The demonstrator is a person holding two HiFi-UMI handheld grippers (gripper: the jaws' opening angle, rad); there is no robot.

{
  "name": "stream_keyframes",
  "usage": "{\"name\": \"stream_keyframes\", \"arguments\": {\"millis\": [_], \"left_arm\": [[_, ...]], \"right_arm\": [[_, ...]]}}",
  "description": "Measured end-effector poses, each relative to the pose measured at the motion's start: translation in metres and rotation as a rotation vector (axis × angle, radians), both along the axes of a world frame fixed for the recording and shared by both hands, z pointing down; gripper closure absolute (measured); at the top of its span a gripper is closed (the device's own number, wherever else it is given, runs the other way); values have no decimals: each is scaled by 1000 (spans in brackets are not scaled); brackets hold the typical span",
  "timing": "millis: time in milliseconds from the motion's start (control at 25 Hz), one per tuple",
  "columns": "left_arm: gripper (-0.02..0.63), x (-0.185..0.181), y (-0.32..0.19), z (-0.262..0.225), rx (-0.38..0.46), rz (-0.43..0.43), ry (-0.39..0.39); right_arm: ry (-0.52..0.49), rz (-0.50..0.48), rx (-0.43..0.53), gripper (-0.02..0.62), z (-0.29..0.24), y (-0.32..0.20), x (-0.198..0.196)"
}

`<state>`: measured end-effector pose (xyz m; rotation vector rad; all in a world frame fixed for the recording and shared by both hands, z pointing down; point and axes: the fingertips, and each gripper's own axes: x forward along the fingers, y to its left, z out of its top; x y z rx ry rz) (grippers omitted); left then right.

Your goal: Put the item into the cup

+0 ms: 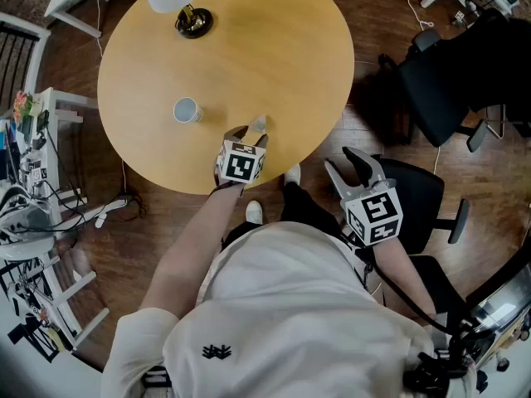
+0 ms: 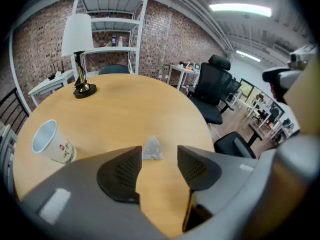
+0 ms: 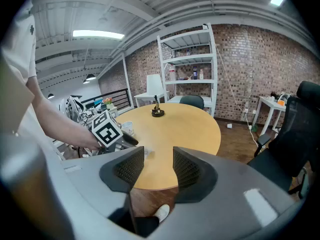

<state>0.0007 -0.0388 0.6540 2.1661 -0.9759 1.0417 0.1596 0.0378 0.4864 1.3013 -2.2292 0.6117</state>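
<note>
Two claws: left claw (image 1: 247,131) and right claw (image 3: 158,154) spread wide, nothing gripped.
Item (image 2: 151,149): grey crumpled wedge, laid on round wooden desk (image 2: 150,104) at left claw's tips.
Cup (image 2: 51,143): white paper, set apart.

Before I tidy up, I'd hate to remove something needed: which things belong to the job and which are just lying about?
Job: paper cup, small grey item, open left gripper.
Lying about: table lamp, black office chair.
</note>
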Motion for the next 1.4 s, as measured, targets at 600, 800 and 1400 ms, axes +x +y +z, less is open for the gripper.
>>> {"name": "stream_keyframes", "arguments": {"millis": [600, 800, 1400], "left_arm": [[555, 15, -35, 30, -41, 21, -77], [555, -12, -23, -29, 28, 8, -20], [555, -171, -26, -132, 144, -125, 17]], "right_arm": [[-33, -101, -41, 413, 34, -81, 29], [-37, -109, 6, 416, 14, -86, 0], [-49, -206, 85, 417, -17, -82, -127]]}}
